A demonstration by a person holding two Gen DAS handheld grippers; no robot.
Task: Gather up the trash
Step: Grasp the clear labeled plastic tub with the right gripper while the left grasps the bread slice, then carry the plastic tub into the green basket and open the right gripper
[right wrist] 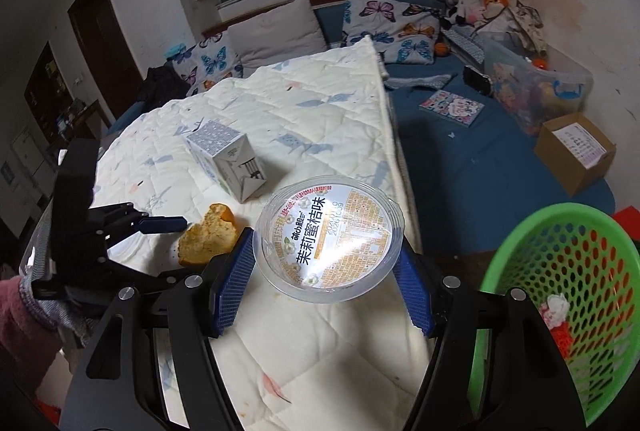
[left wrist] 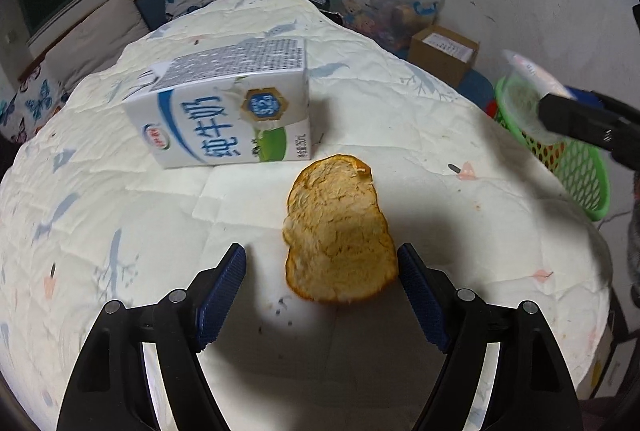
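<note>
A dried orange peel (left wrist: 338, 231) lies on the quilted white cloth (left wrist: 120, 211), between the fingers of my left gripper (left wrist: 320, 251), which is open; its right pad is close to the peel, the left pad stands apart. Just beyond lies a white and blue milk carton (left wrist: 224, 115) on its side. My right gripper (right wrist: 326, 239) is shut on a clear plastic cup (right wrist: 330, 235) with a printed lid, pads on its two sides, above the cloth's right edge. The green basket (right wrist: 560, 271) stands low to the right of it, with crumpled white and red scraps (right wrist: 556, 311) inside.
The cloth's edge (right wrist: 390, 135) drops to a blue floor mat with a book (right wrist: 452, 109), a clear storage bin (right wrist: 536, 87) and a cardboard box (right wrist: 574, 151). Butterfly cushions and soft toys line the far wall. A pink sleeve (right wrist: 20, 303) shows at the left.
</note>
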